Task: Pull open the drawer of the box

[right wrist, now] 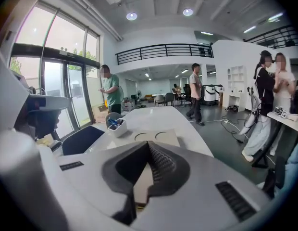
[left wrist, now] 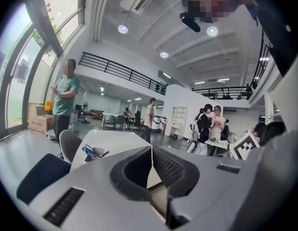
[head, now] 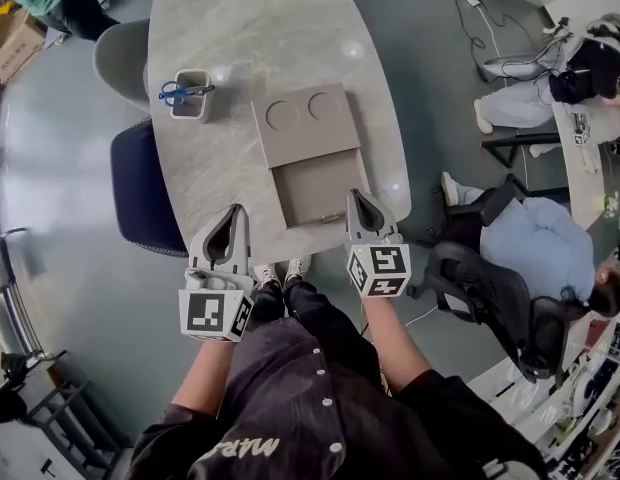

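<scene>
No word can be read for sure: only pale, cut-off lettering [head: 240, 448] on the person's dark top [head: 290, 388], well behind both pairs of jaws.

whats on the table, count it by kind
box, its drawer pulled out: 1
holder cup: 1
blue-handled scissors, in the cup: 1
total: 3

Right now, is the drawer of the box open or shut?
Open. The drawer sticks out from the front of the box, and its inside shows from above.
</scene>
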Tool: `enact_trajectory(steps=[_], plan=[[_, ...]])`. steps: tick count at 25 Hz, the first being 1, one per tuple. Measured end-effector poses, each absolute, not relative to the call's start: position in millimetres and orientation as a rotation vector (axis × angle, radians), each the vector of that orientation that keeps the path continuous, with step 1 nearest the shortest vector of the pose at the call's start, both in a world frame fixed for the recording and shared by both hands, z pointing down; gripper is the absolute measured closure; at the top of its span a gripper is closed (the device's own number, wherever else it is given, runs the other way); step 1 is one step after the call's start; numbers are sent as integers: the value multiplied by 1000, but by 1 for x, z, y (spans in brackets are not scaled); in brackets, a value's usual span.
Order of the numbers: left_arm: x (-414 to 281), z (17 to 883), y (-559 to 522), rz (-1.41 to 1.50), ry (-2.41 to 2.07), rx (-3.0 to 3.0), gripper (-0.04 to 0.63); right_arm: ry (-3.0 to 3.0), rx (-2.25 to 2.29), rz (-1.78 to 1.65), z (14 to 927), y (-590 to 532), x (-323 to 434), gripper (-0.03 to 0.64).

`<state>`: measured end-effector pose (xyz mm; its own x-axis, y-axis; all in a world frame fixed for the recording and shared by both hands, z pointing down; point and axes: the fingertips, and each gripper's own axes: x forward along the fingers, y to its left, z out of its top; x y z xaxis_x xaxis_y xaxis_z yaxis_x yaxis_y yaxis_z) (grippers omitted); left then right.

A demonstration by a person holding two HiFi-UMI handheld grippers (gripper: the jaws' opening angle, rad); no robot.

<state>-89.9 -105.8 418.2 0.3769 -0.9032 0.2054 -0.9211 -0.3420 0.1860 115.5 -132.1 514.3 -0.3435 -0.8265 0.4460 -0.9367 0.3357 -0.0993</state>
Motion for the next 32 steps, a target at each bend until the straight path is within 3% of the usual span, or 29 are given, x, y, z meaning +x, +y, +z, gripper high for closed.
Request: enact_trajectory(steps=[14,32], plan=[[-101,347,-115,-38,-1670,2476,578,-2560,1586,355,395,-142,90,620],[-108,299,-118,-159,-1719,2527,578,-2638,1644,179,333,-146,83,620]])
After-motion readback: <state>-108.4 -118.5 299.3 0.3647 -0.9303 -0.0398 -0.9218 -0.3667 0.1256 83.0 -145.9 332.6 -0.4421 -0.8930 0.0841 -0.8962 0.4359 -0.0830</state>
